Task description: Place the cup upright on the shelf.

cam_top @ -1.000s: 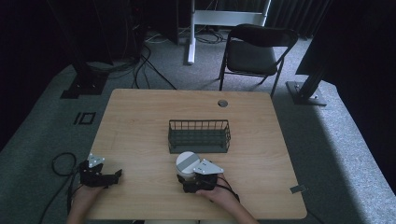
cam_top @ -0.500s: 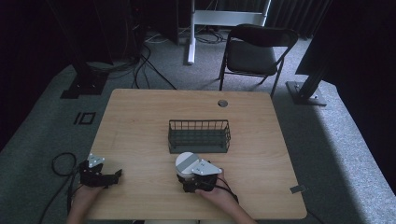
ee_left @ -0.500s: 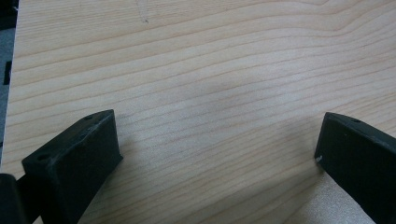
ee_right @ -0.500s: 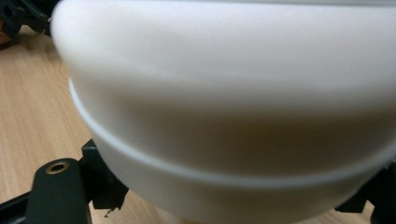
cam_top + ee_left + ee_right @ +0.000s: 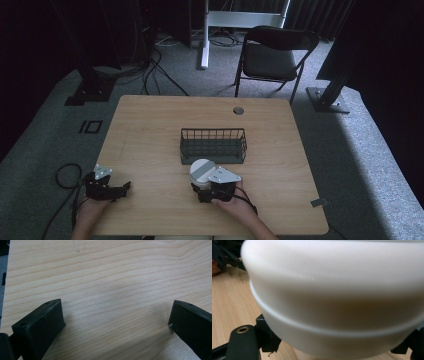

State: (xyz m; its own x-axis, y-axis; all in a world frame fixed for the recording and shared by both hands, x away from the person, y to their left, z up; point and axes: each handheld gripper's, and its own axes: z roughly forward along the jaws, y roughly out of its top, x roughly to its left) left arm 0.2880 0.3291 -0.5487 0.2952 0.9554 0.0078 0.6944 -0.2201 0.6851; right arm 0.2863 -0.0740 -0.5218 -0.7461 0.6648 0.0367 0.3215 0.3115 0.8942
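Hands hold two grippers: the right gripper (image 5: 202, 186) grips a white bowl (image 5: 201, 171) between its jaws, just in front of the wire basket (image 5: 213, 145), while the left gripper (image 5: 115, 322) rests wide apart and holds nothing, near the table's (image 5: 150, 130) left edge. I think the bowl is on its way to the basket, so the next move needs a lift over the near rim and then a soft drop inside. No words or labels can be read on anything.

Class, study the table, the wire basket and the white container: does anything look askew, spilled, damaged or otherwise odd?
Nothing stands out. The wire basket sits upright on the table, the white container looks intact in the right gripper, and the left gripper is open over bare wood. No spills show.
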